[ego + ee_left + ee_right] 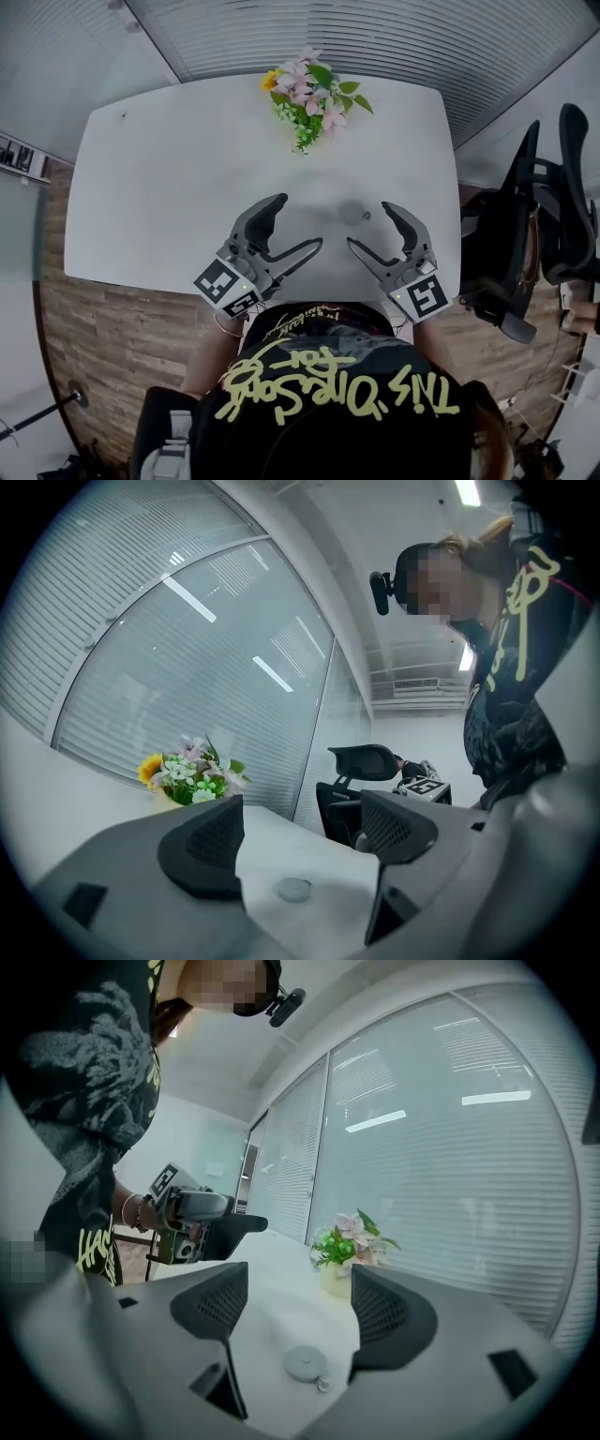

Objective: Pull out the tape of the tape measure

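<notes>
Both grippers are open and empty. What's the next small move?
Probably ease the right gripper forward and down onto the tape measure: it lies untouched on the table, nearer that gripper's open jaws, its pull tab facing them.

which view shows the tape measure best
The right gripper view: the tape measure sits close, framed by open jaws, its pull tab visible. The left gripper view shows it smaller, without the tab; the head view, a faint grey disc.
</notes>
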The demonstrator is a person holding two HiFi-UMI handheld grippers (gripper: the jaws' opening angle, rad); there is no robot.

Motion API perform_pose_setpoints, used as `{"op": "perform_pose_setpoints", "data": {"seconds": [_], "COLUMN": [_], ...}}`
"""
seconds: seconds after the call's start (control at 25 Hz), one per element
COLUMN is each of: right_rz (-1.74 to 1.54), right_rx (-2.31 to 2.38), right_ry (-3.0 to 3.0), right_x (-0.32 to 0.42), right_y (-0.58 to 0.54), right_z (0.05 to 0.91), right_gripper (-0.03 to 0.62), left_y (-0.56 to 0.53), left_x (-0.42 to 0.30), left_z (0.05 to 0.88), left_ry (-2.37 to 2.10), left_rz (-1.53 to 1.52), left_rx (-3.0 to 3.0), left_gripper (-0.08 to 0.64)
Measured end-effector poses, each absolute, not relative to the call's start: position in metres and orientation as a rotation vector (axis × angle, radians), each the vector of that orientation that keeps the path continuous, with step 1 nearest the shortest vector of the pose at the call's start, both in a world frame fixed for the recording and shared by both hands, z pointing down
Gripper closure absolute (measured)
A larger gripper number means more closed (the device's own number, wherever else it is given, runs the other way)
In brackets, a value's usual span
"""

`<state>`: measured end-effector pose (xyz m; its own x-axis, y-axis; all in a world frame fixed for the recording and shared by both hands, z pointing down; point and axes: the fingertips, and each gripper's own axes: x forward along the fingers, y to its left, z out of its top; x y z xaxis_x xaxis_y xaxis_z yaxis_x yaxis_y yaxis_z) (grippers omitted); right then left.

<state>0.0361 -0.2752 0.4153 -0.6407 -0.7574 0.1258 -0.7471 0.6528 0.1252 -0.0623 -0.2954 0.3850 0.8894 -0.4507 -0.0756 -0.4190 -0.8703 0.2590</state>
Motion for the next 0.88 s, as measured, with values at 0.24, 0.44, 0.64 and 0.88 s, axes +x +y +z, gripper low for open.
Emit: {"op": "perform_pose_setpoints", "data": {"seconds": [0.24,0.44,0.64,0.88], "right_rz": [-0.043,-0.047,0.016,0.016], "right_rx": [1.182,1.008,0.922,0.824], "right_ry": [-2.642,-2.549,-2.504,-2.44], "right_x": [0.051,0.053,0.053,0.049], "right_y": [-0.284,-0.289,-0.298,-0.303], "right_z": [0.434,0.474,0.503,0.522], "right_gripper": [0.244,0.244,0.25,0.344], "left_y": [-0.292,-0.289,-0.288,-0.29], "left_x": [-0.059,-0.056,-0.064,-0.074], "left_z": [0.391,0.389,0.395,0.396], "left_ry": [-0.66,-0.653,-0.667,-0.69], "left_rz": [-0.18,-0.179,-0.161,-0.146], "left_rx": [2.812,2.816,2.806,2.809], "left_gripper": [0.179,0.179,0.179,0.179]}}
